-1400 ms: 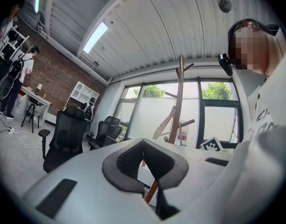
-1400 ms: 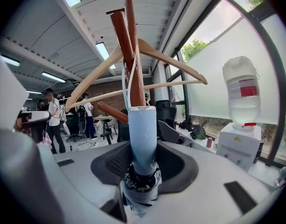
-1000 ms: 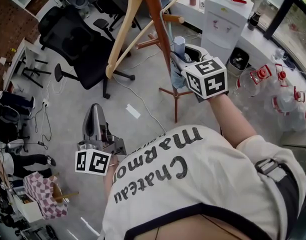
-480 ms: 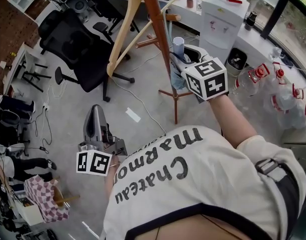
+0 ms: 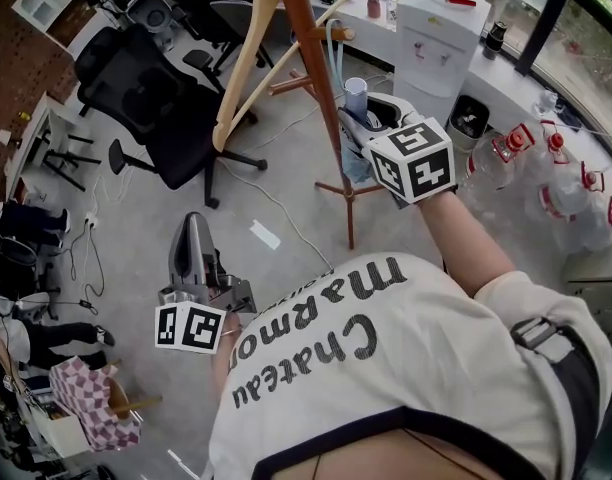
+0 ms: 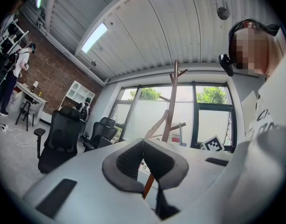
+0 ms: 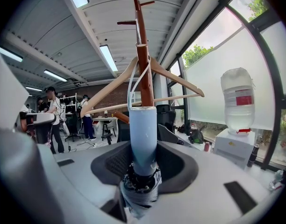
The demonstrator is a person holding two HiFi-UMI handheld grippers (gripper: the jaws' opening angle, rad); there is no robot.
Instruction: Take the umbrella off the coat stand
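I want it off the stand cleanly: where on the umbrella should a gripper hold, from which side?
Its pale blue handle, a straight upright cylinder, taken from the side just above the folded canopy; the right gripper grips there, leaving the cord loop free.

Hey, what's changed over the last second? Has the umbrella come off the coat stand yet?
Hardly anything. The right gripper stays shut on the pale blue handle of the umbrella, and its white strap still loops up to the coat stand, so it isn't off. The left gripper stays low, jaws together and empty. Only the view drifted slightly.
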